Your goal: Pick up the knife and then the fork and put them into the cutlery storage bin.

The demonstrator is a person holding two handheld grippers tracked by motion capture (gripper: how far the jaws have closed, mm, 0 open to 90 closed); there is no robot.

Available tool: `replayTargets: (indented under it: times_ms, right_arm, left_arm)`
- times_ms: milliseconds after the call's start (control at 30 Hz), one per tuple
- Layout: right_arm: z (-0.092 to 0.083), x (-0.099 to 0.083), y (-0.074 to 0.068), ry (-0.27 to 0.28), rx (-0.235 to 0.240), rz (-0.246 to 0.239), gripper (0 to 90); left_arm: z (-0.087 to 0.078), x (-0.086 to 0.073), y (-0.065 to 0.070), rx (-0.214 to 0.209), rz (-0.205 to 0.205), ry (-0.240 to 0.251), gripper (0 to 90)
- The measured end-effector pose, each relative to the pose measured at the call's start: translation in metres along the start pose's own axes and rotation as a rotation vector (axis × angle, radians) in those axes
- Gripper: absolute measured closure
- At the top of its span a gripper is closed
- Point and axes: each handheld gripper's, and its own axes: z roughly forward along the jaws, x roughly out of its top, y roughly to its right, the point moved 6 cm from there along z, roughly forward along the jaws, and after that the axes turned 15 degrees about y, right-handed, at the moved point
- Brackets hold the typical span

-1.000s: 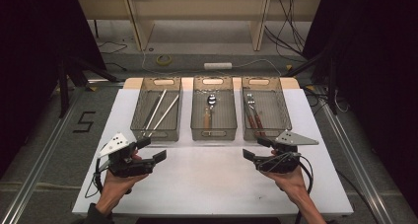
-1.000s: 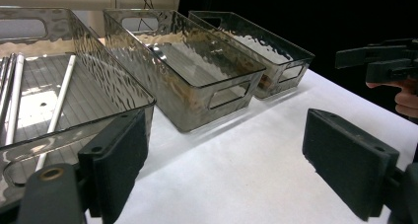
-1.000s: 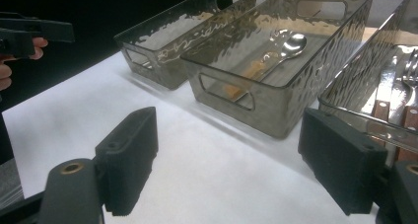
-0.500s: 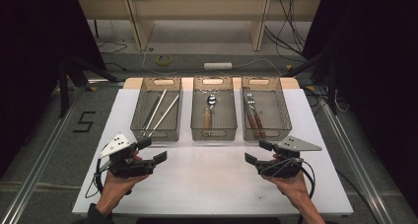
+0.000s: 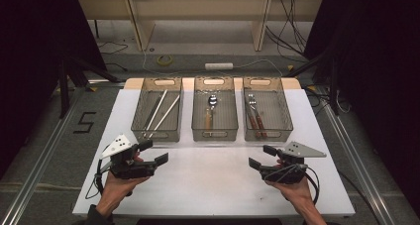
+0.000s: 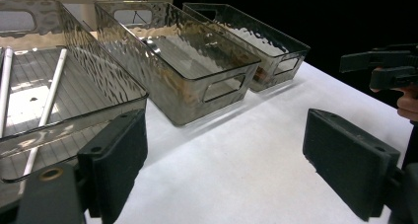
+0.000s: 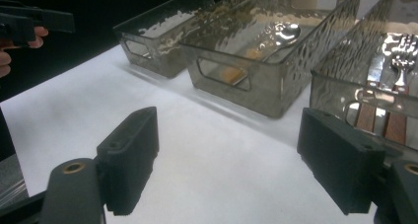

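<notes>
Beyond your two grippers, at the far side of the white table [image 5: 213, 180], stand three clear plastic bins in a row, and the middle bin [image 5: 214, 131] serves as your landmark. Your left gripper [image 5: 151, 153] hovers over the table nearer you than the middle bin and to its left, jaws spread wide with nothing between them; in the left gripper view the two black pads stand well apart with bare white tabletop between. Your right gripper [image 5: 260, 156] hovers on the other side, nearer you than the middle bin and to its right, jaws likewise spread and holding nothing.

Inside the middle bin lies a spoon [image 5: 211, 105], its shiny bowl toward the far end and its brown wooden handle pointing toward you. Left of the middle bin, the left bin [image 5: 157, 133] holds two white chopsticks [image 5: 159, 111], lying lengthwise and slightly crossed toward the near end. Right of the middle bin, the right bin [image 5: 268, 133] holds forks [image 5: 253, 113] with brown handles, tines at the far end; the right gripper view shows the tines [image 7: 401, 61] and two reddish-brown handles just behind the bin's near wall.

Both grippers are apart from every bin and touch no cutlery.
</notes>
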Motion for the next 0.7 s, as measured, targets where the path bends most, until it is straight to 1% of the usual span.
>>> replayTargets:
  times_ms: [100, 233, 300, 400, 700]
  right_arm:
    - [-0.0028, -0.0030, -0.0007, -0.009, -0.006, -0.010, 24.7]
    - [-0.0050, -0.0056, -0.0001, -0.013, -0.011, -0.004, 24.7]
    - [-0.0048, -0.0072, 0.0002, -0.021, -0.014, -0.008, 24.7]
    - [-0.0041, -0.0080, 0.0013, -0.027, -0.015, -0.007, 24.7]
    - [-0.0041, -0.0064, 0.0010, -0.017, -0.015, -0.018, 24.6]
  left_arm:
    - [-0.0002, -0.0002, 0.0005, -0.001, -0.003, -0.001, 16.8]
    - [-0.0005, -0.0002, 0.0005, -0.002, -0.004, -0.001, 16.8]
    - [-0.0003, -0.0001, 0.0006, -0.003, -0.003, -0.001, 16.8]
    - [0.0002, -0.0006, 0.0009, -0.007, 0.003, -0.007, 16.8]
    - [0.0007, -0.0006, 0.0008, -0.006, 0.002, -0.006, 16.8]
